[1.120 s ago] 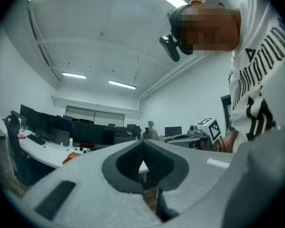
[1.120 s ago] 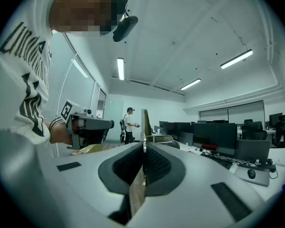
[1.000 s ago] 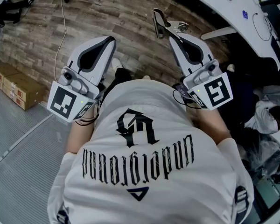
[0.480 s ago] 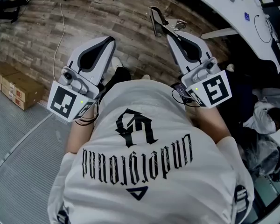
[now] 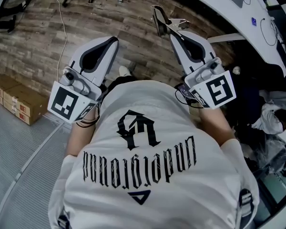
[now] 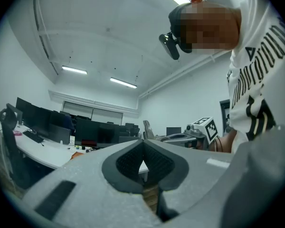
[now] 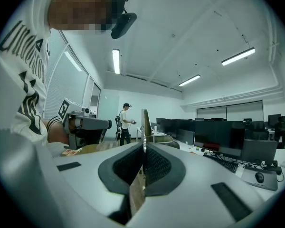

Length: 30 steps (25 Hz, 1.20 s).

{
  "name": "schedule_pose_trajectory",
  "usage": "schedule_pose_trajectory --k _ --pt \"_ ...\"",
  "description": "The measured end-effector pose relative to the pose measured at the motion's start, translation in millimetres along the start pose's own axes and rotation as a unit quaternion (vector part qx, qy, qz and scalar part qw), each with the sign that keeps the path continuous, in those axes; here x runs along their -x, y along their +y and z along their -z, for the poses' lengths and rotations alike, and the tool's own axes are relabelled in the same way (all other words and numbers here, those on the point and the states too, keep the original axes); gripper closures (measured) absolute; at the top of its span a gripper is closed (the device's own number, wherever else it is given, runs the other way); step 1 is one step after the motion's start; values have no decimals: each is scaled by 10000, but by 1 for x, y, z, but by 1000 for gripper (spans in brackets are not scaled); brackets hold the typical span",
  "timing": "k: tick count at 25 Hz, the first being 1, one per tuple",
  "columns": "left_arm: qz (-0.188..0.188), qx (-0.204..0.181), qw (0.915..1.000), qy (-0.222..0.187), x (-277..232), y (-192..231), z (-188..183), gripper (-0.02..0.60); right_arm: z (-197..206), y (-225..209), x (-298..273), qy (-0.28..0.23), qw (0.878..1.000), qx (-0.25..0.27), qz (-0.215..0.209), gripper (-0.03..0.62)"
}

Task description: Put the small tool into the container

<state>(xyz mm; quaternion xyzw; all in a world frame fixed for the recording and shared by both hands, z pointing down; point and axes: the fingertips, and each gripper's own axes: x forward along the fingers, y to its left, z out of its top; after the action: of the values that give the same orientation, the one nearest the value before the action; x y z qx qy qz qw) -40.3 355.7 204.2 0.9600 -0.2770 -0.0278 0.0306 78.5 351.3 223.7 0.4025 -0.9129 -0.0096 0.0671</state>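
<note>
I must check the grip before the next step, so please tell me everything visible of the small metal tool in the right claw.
The small silver metal tool is a thin flat strip, apparently steel, with a bent darker end. The right claw is shut on it; its dark ribbed pads press both faces. The tool stands on edge and sticks out beyond the claw tips, above the brown wooden floor. Nothing else touches it. Its exact kind is unclear.

Counted two grippers, the left gripper (image 5: 113,41) and the right gripper (image 5: 175,34); one small tool (image 5: 160,22); one standing person (image 7: 125,123), far off.
</note>
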Motion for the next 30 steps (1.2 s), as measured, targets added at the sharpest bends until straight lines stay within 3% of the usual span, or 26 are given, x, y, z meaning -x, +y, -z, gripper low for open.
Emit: schedule_pose_trajectory --k 11,23,30 --pt "336 -15 9994 59 21 82 -16 568 -17 6 -84 96 9997 70 215 579" --pt "127 77 9997 186 0 122 -5 568 -8 -30 -127 122 9999 62 24 579" --pt "30 170 9996 204 -40 151 1 568 -1 -77 -152 182 9998 -14 -78 579"
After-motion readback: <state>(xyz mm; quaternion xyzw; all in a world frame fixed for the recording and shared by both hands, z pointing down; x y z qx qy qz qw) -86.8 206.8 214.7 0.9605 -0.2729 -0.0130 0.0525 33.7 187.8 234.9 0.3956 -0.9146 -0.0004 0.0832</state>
